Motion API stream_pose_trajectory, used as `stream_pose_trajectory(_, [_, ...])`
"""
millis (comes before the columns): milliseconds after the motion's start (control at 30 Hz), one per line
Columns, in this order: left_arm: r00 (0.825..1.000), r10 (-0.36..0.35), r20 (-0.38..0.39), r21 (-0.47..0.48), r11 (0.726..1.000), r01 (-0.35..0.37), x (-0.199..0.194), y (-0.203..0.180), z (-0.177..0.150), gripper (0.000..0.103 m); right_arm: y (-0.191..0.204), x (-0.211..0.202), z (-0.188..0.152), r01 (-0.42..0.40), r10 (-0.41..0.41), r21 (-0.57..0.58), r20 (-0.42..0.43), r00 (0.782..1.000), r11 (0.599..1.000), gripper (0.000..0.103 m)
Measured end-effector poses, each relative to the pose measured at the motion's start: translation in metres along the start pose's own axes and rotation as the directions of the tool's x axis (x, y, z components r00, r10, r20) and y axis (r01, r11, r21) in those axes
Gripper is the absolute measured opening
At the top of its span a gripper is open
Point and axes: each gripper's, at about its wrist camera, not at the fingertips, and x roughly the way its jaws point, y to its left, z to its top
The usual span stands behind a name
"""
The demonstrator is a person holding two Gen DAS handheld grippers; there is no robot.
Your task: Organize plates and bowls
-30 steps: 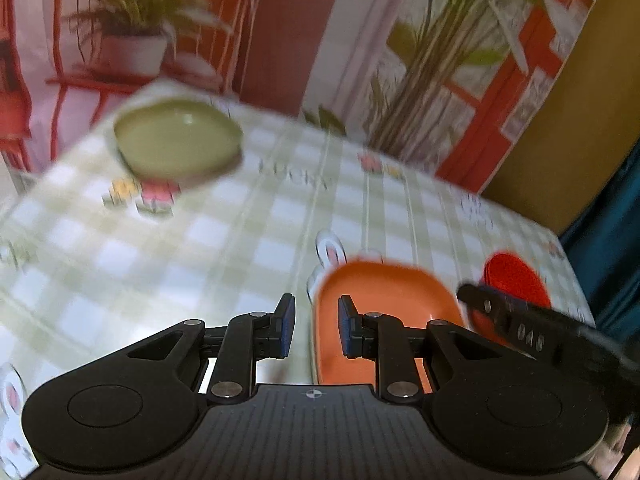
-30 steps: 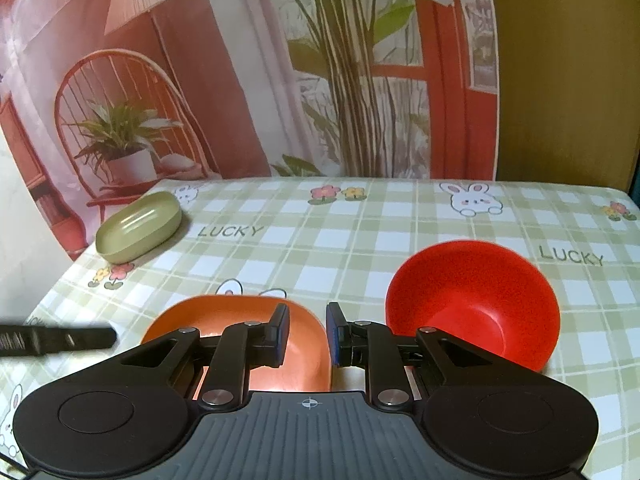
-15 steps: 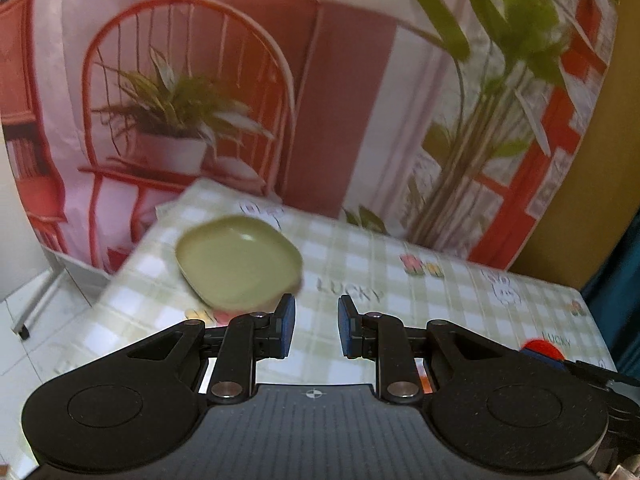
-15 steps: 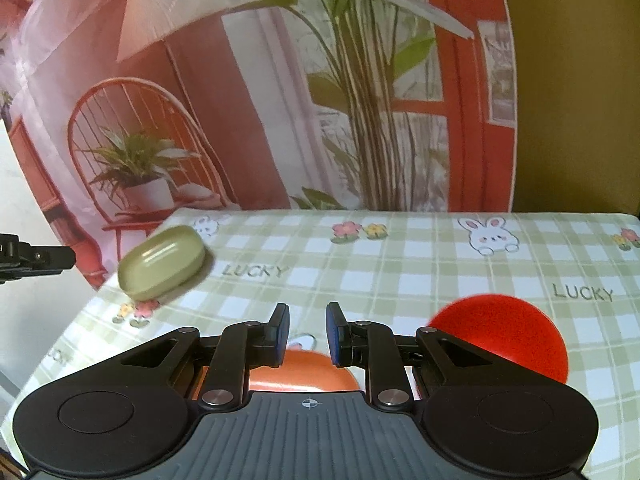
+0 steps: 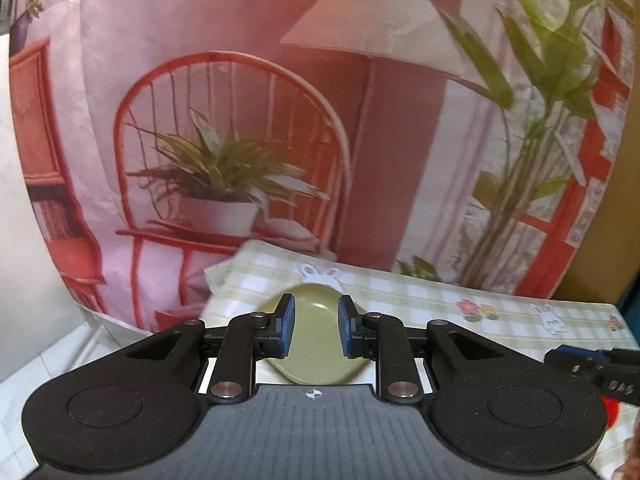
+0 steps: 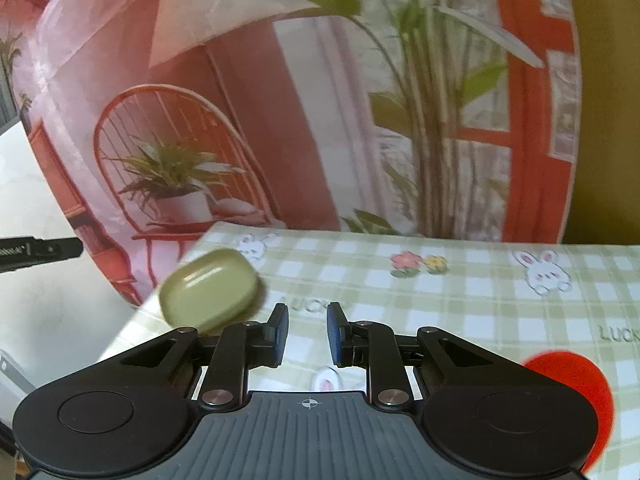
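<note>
The left hand-held gripper [image 5: 313, 327] has its jaws set narrow with nothing between them; the right hand-held gripper [image 6: 307, 334] is likewise narrow and empty. From the right wrist view, a red bowl [image 6: 576, 388] sits nearest at 4 o'clock on the checked worktop [image 6: 440, 300]. Farther off, a green plate [image 6: 208, 290] lies near the worktop's far left corner at 10 o'clock. Beyond the worktop hangs a printed backdrop [image 6: 280, 120] of a chair and plants.
</note>
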Motion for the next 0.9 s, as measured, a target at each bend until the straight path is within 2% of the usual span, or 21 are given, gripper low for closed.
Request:
stream_pose_trajectory(67, [1.0, 0.01, 0.005, 0.009, 1.0, -0.01, 0.004, 0.008, 0.006, 0.029, 0.011, 0.008, 0.009, -0.011, 0.011, -0.006, -0.003, 1.0, 1.0, 0.021])
stream_pose_trajectory(100, [1.0, 0.016, 0.009, 0.009, 1.0, -0.016, 0.006, 0.012, 0.008, 0.038, 0.016, 0.011, 0.013, -0.017, 0.017, -0.009, -0.005, 1.0, 1.0, 0.021])
stream_pose_trajectory(133, [1.0, 0.021, 0.016, 0.013, 1.0, -0.022, 0.007, 0.017, 0.01, 0.042, 0.021, 0.017, 0.017, -0.024, 0.024, -0.013, -0.01, 1.0, 1.0, 0.021])
stream_pose_trajectory(300, [0.998, 0.055, 0.023, 0.022, 0.998, -0.056, 0.023, 0.036, 0.016, 0.042, 0.049, 0.045, 0.034, -0.043, 0.042, -0.05, -0.023, 0.999, 0.998, 0.021])
stream_pose_trajectory(567, [0.997, 0.031, -0.064, -0.032, 0.999, -0.033, 0.081, 0.055, -0.004, 0.042, 0.076, 0.11, 0.046, -0.048, 0.04, -0.109, -0.068, 0.997, 0.993, 0.021])
stream_pose_trajectory(900, [0.985, 0.038, -0.167, -0.083, 0.995, -0.052, 0.145, 0.056, -0.045, 0.042, 0.059, 0.207, 0.057, -0.044, 0.029, -0.081, -0.179, 0.984, 0.996, 0.021])
